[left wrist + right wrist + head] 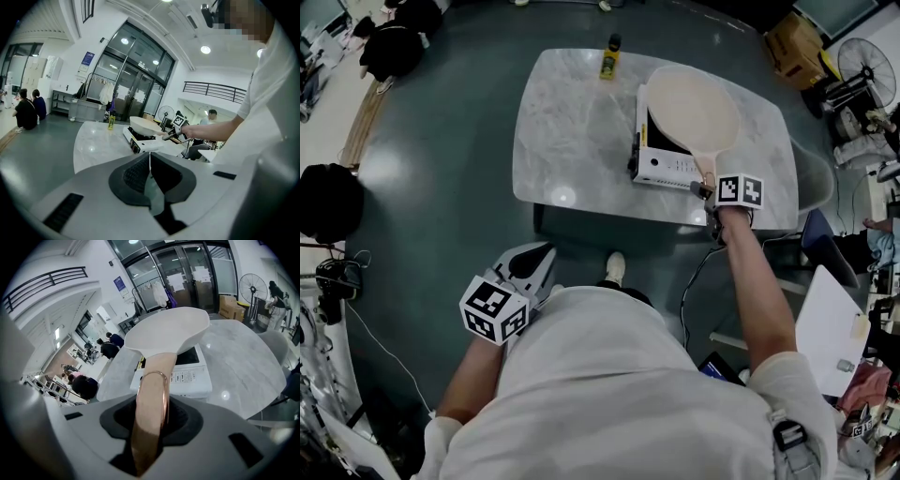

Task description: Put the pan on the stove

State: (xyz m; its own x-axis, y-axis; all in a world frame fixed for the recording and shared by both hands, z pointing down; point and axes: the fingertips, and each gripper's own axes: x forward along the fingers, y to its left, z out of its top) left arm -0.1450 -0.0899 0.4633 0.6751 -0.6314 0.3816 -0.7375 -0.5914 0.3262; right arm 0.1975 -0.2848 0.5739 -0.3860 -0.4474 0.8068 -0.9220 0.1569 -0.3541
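Holding the pan [692, 108] on the stove [664, 165] by its long handle [151, 399], clamped in my right gripper [707, 189], I judge it rigid, smooth and bowl-heavy, best gripped mid-handle, while my left gripper [534, 262] hangs closed, empty.

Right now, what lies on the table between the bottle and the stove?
Nothing: in the head view, only bare table separates the bottle from the stove.
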